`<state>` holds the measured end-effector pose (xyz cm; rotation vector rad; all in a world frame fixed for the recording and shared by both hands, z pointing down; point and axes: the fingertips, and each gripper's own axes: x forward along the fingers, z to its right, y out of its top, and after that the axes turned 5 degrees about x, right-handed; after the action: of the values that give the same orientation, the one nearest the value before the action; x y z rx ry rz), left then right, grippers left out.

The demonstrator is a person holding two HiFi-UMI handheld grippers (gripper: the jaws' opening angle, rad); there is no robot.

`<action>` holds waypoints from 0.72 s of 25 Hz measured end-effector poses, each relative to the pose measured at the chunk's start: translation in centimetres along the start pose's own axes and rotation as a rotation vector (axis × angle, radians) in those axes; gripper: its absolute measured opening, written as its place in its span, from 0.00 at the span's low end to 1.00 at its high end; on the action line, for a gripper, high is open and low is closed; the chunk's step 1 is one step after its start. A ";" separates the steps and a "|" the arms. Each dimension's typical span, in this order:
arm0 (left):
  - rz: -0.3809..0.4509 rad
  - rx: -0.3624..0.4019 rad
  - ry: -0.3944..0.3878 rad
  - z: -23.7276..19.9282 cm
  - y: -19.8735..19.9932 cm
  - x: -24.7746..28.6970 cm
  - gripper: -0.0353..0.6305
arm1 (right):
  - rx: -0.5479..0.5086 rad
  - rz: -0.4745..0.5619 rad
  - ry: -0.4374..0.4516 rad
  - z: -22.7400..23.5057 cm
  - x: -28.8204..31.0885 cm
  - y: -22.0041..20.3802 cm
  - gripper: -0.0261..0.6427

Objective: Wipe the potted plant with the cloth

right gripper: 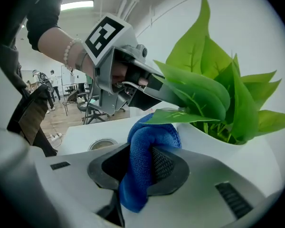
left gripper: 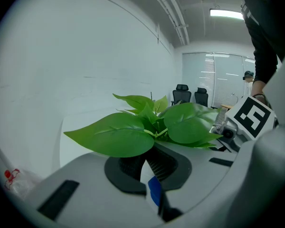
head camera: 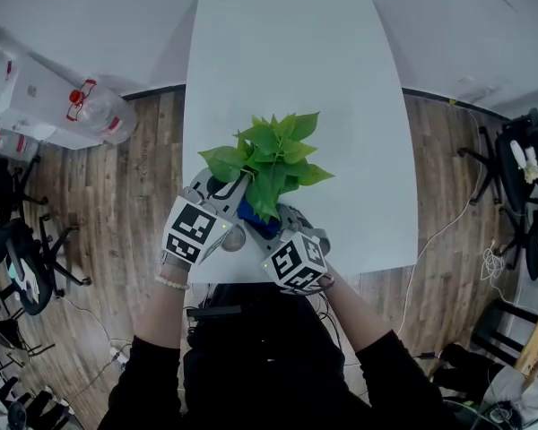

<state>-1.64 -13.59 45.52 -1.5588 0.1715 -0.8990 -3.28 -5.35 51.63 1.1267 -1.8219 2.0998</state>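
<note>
The potted plant [head camera: 271, 155] stands near the front edge of the white table [head camera: 287, 61], its broad green leaves covering the pot from above. My left gripper [head camera: 239, 183] reaches in from the left and is shut on a large leaf [left gripper: 111, 136]; in the right gripper view its black fingers [right gripper: 154, 91] pinch that leaf. My right gripper [right gripper: 145, 165] is shut on the blue cloth [right gripper: 141, 175]. The cloth's bunched end presses up under a leaf [right gripper: 180, 117], beside the white pot [right gripper: 213, 148]. From overhead the cloth [head camera: 255, 218] shows between the two marker cubes.
A small round tin [right gripper: 103, 145] lies on the table close to the grippers. Water jugs [head camera: 99, 110] stand on the wooden floor at the left. Office chairs [head camera: 520, 164] and cables are at the right. The table's front edge is just below my hands.
</note>
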 end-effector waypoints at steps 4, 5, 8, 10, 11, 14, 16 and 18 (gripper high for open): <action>0.002 0.007 -0.002 -0.2 -0.1 0.0 0.07 | 0.000 -0.031 -0.004 0.2 0.2 -0.6 0.23; 0.004 0.006 -0.003 -0.2 -0.1 0.0 0.07 | 0.009 -0.037 -0.006 0.3 0.0 -1.0 0.23; 0.013 0.004 0.000 -0.1 0.1 0.1 0.07 | 0.053 -0.053 -0.025 0.9 -1.0 -2.2 0.23; 0.006 -0.003 0.001 -0.1 -0.1 0.0 0.07 | 0.078 -0.065 -0.044 1.5 -1.7 -3.0 0.23; 0.007 -0.004 0.001 -0.1 -0.1 0.0 0.07 | 0.088 -0.071 -0.053 1.8 -2.1 -3.3 0.23; 0.011 0.004 -0.004 0.0 0.2 0.1 0.07 | 0.106 -0.085 -0.078 3.0 -3.1 -4.2 0.23; 0.011 0.012 -0.011 0.2 0.2 0.3 0.07 | 0.113 -0.090 -0.094 4.0 -3.7 -4.7 0.23; 0.020 0.019 -0.015 0.6 0.5 0.6 0.07 | 0.123 -0.094 -0.112 5.1 -4.4 -5.3 0.23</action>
<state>-0.72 -13.61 45.41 -1.5430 0.1673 -0.8707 4.99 -6.99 53.04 1.3573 -1.6675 2.1608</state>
